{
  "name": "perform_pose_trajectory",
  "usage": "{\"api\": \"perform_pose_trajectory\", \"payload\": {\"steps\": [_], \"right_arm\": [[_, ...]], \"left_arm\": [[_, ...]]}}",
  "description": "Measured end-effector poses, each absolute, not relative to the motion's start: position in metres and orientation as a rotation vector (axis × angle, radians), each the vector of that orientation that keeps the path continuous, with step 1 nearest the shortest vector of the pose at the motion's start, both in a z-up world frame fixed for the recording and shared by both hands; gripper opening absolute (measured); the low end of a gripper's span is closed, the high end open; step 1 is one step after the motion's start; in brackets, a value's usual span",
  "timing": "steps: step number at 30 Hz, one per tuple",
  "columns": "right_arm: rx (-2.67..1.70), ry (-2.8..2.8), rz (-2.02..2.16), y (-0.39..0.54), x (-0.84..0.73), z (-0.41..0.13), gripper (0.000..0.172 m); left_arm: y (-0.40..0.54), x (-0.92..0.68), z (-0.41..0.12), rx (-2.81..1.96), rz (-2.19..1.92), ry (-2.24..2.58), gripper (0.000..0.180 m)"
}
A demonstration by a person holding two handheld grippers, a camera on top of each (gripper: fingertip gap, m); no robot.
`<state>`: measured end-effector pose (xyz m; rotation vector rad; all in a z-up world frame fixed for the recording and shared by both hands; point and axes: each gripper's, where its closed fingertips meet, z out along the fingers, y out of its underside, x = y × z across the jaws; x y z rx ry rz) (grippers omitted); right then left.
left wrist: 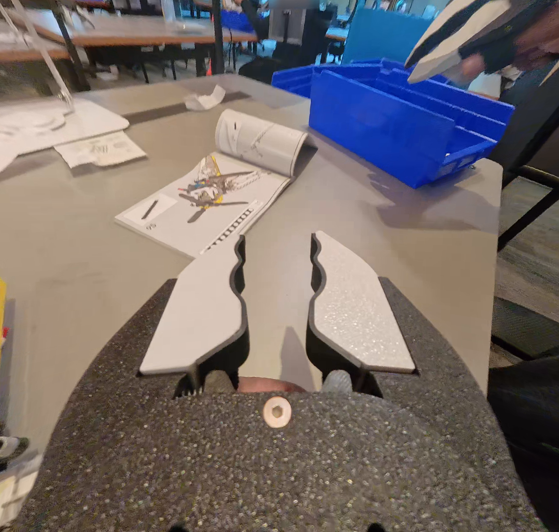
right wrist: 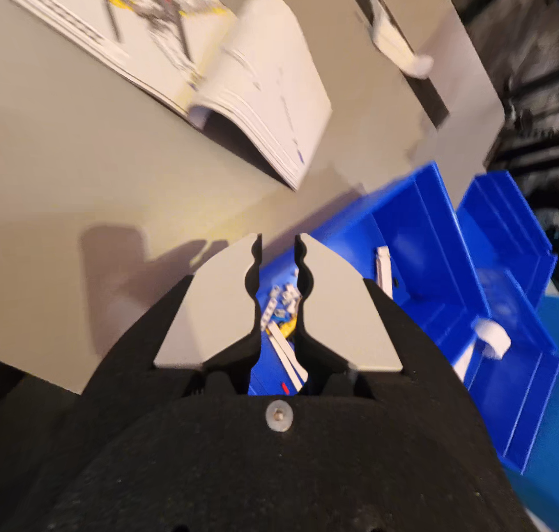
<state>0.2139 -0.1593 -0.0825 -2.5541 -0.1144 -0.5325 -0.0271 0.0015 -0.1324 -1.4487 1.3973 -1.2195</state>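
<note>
The left gripper [left wrist: 276, 239] hung low over the grey table [left wrist: 75, 275], its fingers well apart with nothing between them. An open booklet [left wrist: 208, 202] lay flat just ahead and to its left, one half curled up off the table, apparently sprung by its own binding.

The right gripper [right wrist: 277, 239] was poised above the near edge of a blue bin [right wrist: 429, 245], fingers slightly apart and empty. Small white, grey and yellow building pieces [right wrist: 281, 305] lay loose on the bin floor below its fingers, not touching them. A second blue bin [right wrist: 508, 215] stood just beyond. A crumpled white wrapper [left wrist: 205, 98] lay farther back.
</note>
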Motion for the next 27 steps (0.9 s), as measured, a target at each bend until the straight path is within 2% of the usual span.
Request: {"api": "perform_pose_trajectory", "payload": {"steps": [4, 9, 11, 19, 23, 27], "right_arm": [[-2.51, -0.331, -0.432, -0.115, 0.161, -0.093, 0.02], [-2.509, -0.492, -0.267, -0.081, 0.114, -0.127, 0.02], [-2.515, -0.51, -0.237, -0.074, 0.108, -0.137, 0.02], [-2.527, -0.515, -0.24, -0.069, 0.12, -0.133, 0.02], [-2.491, -0.636, -0.23, -0.055, 0.127, -0.124, 0.022], [-2.434, -0.819, -0.109, -0.022, 0.118, -0.126, 0.029]], "left_arm": [[-0.016, -0.027, -0.149, -1.594, -1.23, 1.459, 0.041], [-0.004, -0.047, -0.188, -1.714, -0.906, 1.591, 0.037], [0.005, -0.058, -0.197, -1.741, -0.801, 1.612, 0.03], [0.061, -0.096, -0.206, -1.7, -0.434, 1.613, 0.023], [0.063, -0.1, -0.198, -1.662, -0.579, 1.655, 0.033], [0.016, -0.074, -0.153, -1.427, -1.037, 1.573, 0.033]]}}
